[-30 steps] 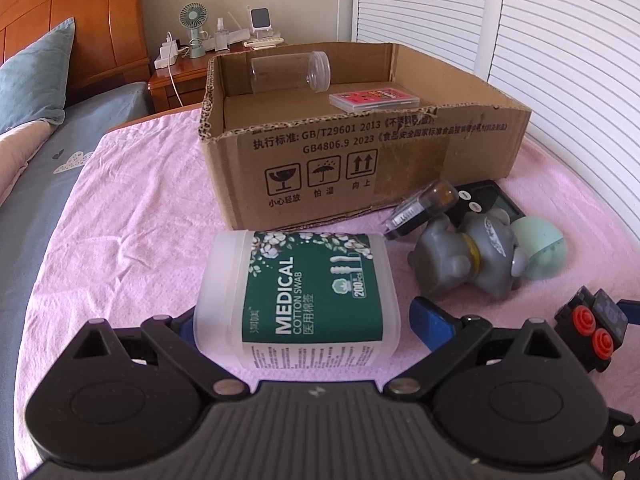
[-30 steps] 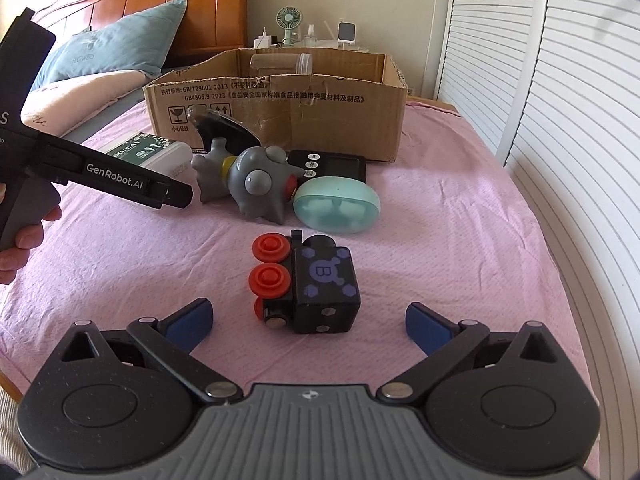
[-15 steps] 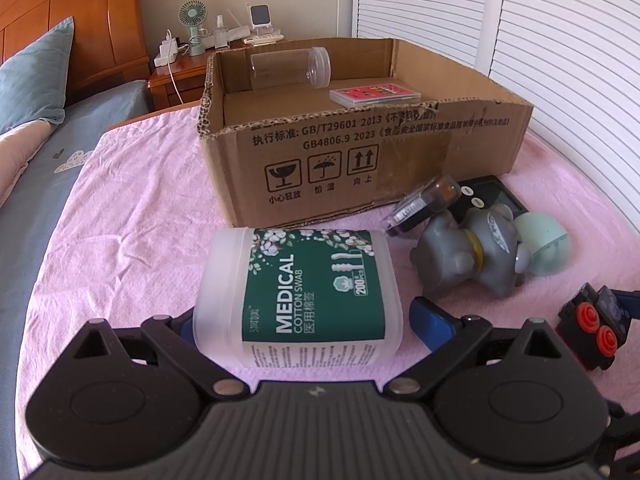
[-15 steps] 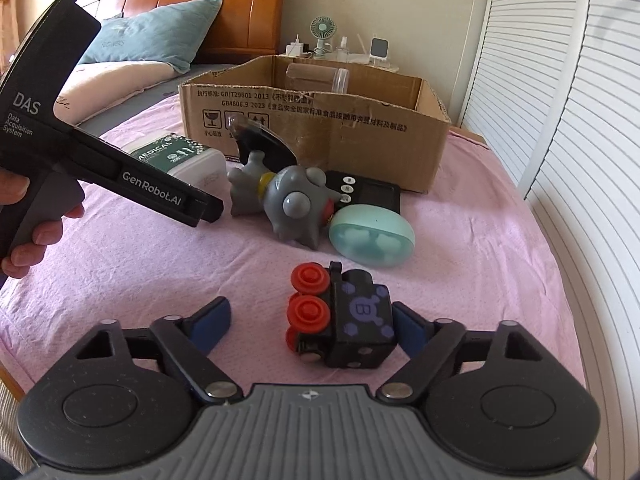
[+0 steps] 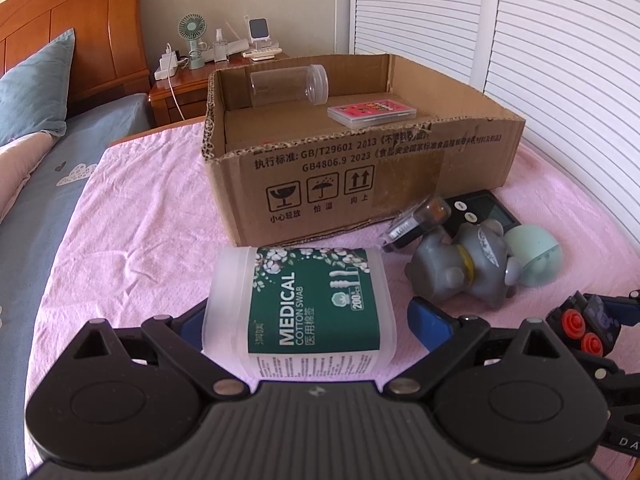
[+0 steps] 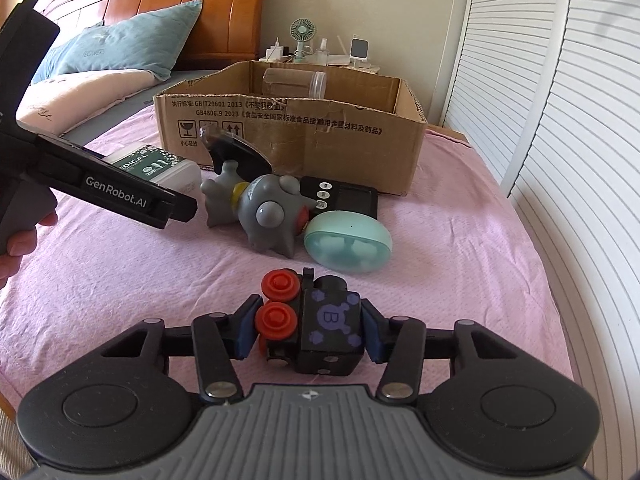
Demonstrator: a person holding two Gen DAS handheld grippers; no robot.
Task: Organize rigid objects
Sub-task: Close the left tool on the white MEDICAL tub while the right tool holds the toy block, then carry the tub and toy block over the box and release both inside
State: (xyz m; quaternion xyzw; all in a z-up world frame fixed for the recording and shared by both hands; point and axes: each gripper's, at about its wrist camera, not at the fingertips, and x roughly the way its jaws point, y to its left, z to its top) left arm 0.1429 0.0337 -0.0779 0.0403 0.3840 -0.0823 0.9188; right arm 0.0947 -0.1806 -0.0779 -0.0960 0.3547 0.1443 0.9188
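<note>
- Grippers first: the right gripper (image 6: 310, 334) is clamped on the black toy block with red wheels (image 6: 316, 326), one blue pad against the red wheels, the other against the block's far side; the toy sits low over the pink bedspread (image 6: 460, 264).
- The left gripper (image 5: 306, 320) has its fingers spread wide apart around the medical cotton swab box (image 5: 310, 306), which lies on its side between them; the right pad stands clear of the box, and the left pad is partly hidden behind it, so contact there cannot be told.
- Just beyond the toy block lie a grey plastic figure (image 6: 262, 212), a mint-green oval case (image 6: 348, 246) and a black digital timer (image 6: 340, 196), close together.
- Behind these stands an open cardboard box (image 5: 360, 172) holding a clear plastic jar (image 5: 288, 88) on its side and a pink card case (image 5: 372, 114).
</note>
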